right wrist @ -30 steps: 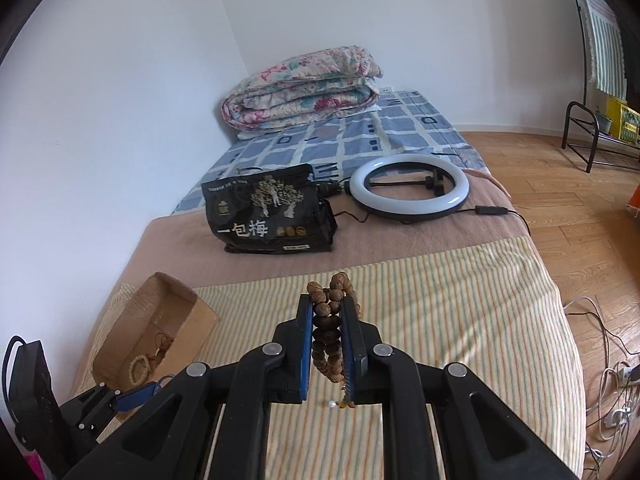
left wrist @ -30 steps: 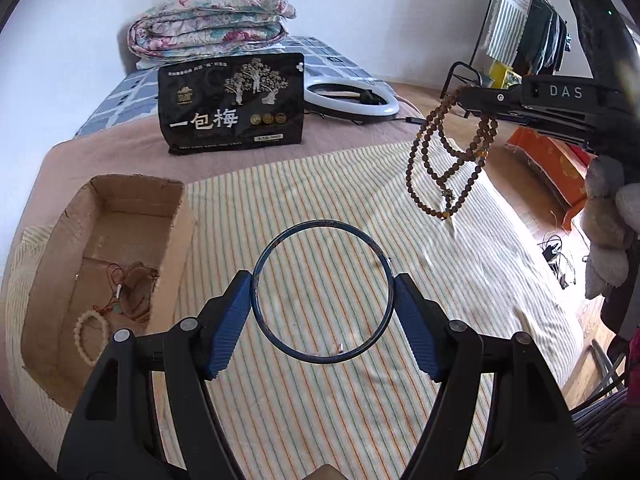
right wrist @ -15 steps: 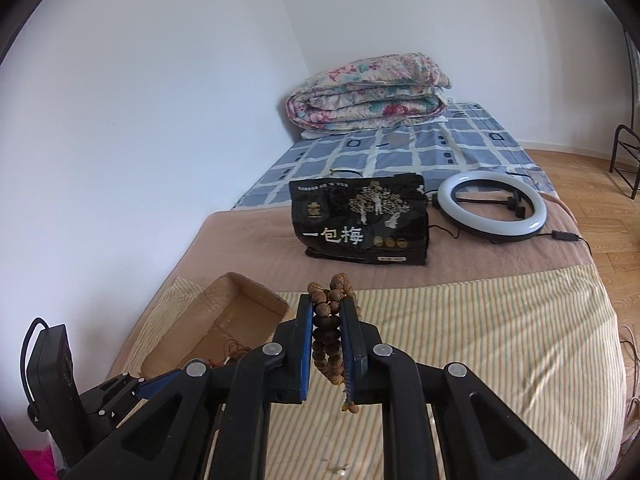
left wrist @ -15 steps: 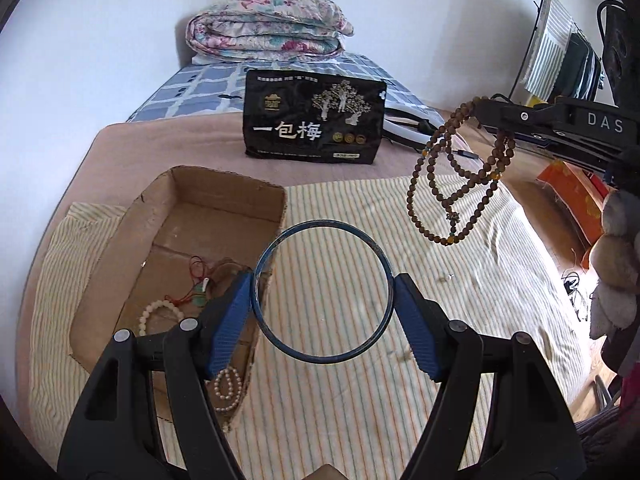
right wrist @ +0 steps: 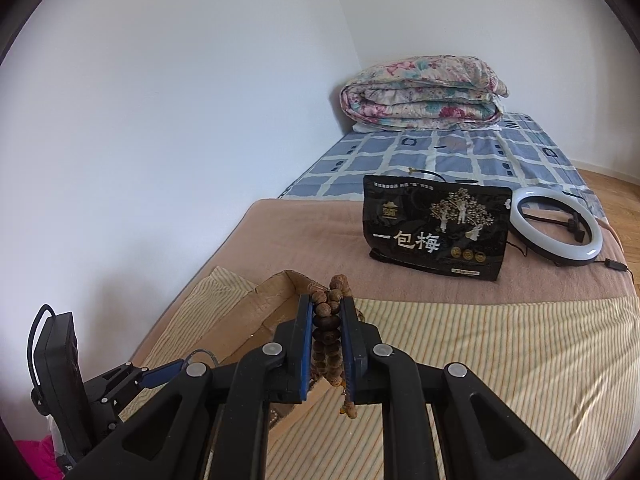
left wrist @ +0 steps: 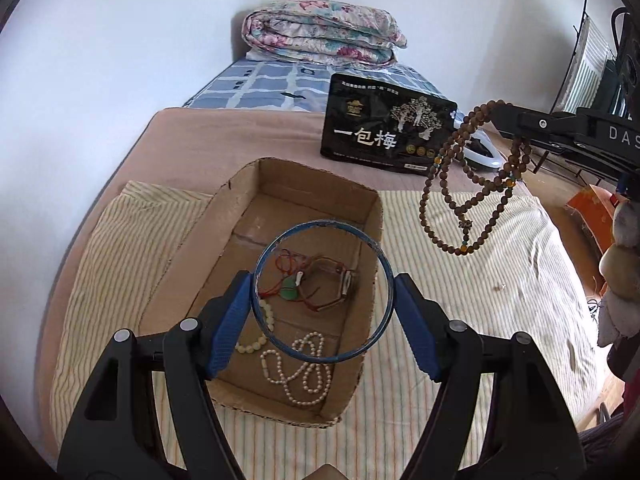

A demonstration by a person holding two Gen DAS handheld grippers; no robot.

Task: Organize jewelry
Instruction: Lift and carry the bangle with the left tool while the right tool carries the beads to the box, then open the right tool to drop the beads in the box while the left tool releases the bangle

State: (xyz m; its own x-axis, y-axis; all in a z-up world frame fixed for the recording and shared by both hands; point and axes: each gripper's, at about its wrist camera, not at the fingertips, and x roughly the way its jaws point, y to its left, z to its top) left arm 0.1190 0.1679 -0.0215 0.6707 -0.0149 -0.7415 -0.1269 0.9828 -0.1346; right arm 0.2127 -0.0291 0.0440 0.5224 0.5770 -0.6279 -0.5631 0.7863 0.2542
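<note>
Left wrist view: your left gripper [left wrist: 323, 294] grips the bangle [left wrist: 323, 291] mid-frame, over the box [left wrist: 280, 172]. Right gripper [right wrist: 326, 334] clamps the bead necklace [left wrist: 472, 184], upper right. Step: drop-off; next, lower and release inside.

A brown cardboard box [left wrist: 372, 216] sits on a cream sheet with thin green stripes [left wrist: 500, 320]; inside lie white pearl beads [left wrist: 304, 376], a green pendant on red cord [left wrist: 287, 293] and, framing them, a dark blue bangle [left wrist: 384, 272]. Beyond the box, a black pouch with white characters [left wrist: 384, 132], a pink floral quilt [left wrist: 320, 36] and blue-checked bedding [left wrist: 264, 88]. Right of the box hang brown wooden beads [left wrist: 452, 160].
</note>
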